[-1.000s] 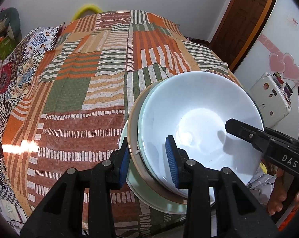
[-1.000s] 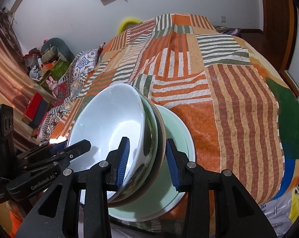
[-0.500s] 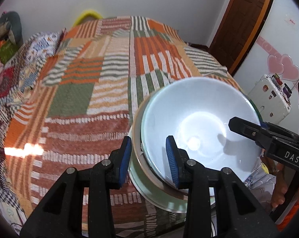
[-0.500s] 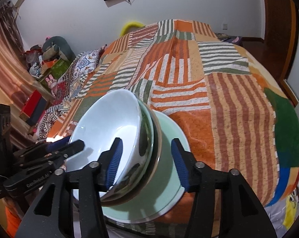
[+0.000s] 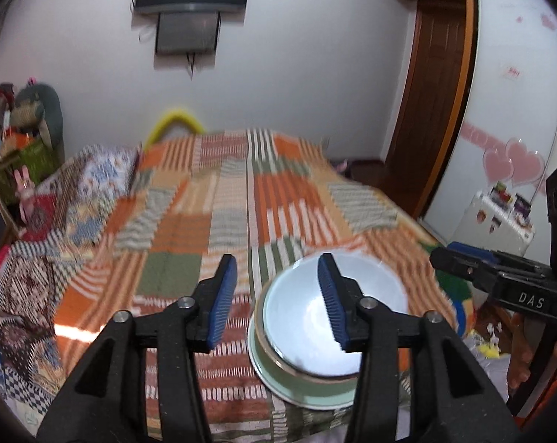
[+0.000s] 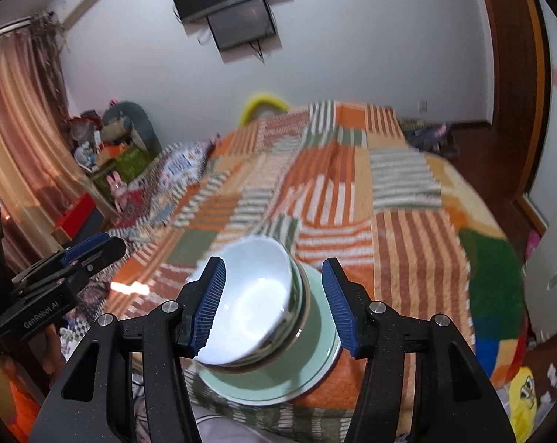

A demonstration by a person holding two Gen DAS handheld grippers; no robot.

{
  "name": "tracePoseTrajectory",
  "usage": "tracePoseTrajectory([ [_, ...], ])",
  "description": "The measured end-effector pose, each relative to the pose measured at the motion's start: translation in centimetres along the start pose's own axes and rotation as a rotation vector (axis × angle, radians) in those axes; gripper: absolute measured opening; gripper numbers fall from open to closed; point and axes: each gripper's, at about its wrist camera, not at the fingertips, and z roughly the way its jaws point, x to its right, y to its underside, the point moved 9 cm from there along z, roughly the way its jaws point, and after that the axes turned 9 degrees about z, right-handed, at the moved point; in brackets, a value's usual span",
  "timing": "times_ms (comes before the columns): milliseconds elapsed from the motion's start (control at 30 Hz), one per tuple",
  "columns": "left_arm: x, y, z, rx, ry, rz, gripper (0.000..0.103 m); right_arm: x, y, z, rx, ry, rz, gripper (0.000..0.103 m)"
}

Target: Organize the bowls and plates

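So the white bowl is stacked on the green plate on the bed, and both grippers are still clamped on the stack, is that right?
Not quite. The white bowl does sit stacked on the green plate on the bed, but neither gripper is clamped on it. Both wrist views show the left gripper and right gripper open, drawn back clear of the stack.

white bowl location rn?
The white ceramic bowl tops the stack on the pale green plate, at the near edge of the striped patchwork bedspread, below both open grippers.
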Motion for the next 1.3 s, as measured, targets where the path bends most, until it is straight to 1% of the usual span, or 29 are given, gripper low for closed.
tracePoseTrajectory([
  [67,0.1,-1.3,-1.7,0.057,-0.012,0.009,0.051,-0.7,-0.7,-1.3,0.04,-0.011,-0.013,0.051],
  [167,0.3,-2.5,-3.7,0.119,-0.022,0.016,0.057,-1.6,-1.7,-3.3,0.102,-0.029,-0.036,0.053],
  [233,0.5,-3.2,-5.0,0.162,-0.025,0.025,0.059,-2.2,-2.2,-4.6,0.145,-0.035,-0.052,0.054],
  [267,0.6,-3.5,-5.5,0.178,-0.029,0.029,0.063,-2.4,-2.5,-5.2,0.163,-0.039,-0.06,0.054],
  [300,0.6,-3.8,-6.1,0.193,-0.033,0.032,0.069,-2.7,-2.7,-5.8,0.181,-0.044,-0.067,0.054],
  [333,0.7,-4.0,-6.7,0.211,-0.035,0.033,0.072,-2.9,-2.8,-6.2,0.194,-0.048,-0.072,0.055],
  [367,0.8,-4.3,-7.3,0.231,-0.037,0.032,0.077,-3.1,-3.0,-6.8,0.212,-0.052,-0.08,0.056],
  [400,0.9,-4.5,-7.7,0.244,-0.037,0.033,0.082,-3.2,-3.2,-6.9,0.224,-0.055,-0.085,0.06],
  [467,1.0,-4.8,-8.5,0.266,-0.039,0.035,0.086,-3.5,-3.5,-7.6,0.26,-0.058,-0.095,0.066],
  [567,1.1,-5.0,-9.3,0.286,-0.042,0.04,0.093,-3.8,-3.6,-8.1,0.288,-0.062,-0.111,0.066],
  [600,1.2,-5.0,-9.4,0.29,-0.042,0.04,0.094,-4.0,-3.6,-8.2,0.293,-0.065,-0.116,0.069],
  [633,1.3,-5.0,-9.6,0.296,-0.041,0.041,0.095,-4.1,-3.6,-8.2,0.296,-0.066,-0.119,0.071],
  [700,1.5,-4.9,-10.0,0.302,-0.044,0.046,0.096,-4.2,-3.6,-8.3,0.31,-0.069,-0.121,0.079],
  [833,1.7,-4.7,-10.4,0.308,-0.061,0.061,0.096,-4.3,-3.5,-8.4,0.324,-0.074,-0.124,0.084],
  [1067,1.7,-4.4,-10.6,0.316,-0.066,0.056,0.1,-4.2,-3.5,-8.8,0.35,-0.074,-0.122,0.098],
  [1300,1.8,-4.3,-10.6,0.316,-0.062,0.052,0.101,-4.0,-3.3,-9.0,0.359,-0.068,-0.118,0.1],
])
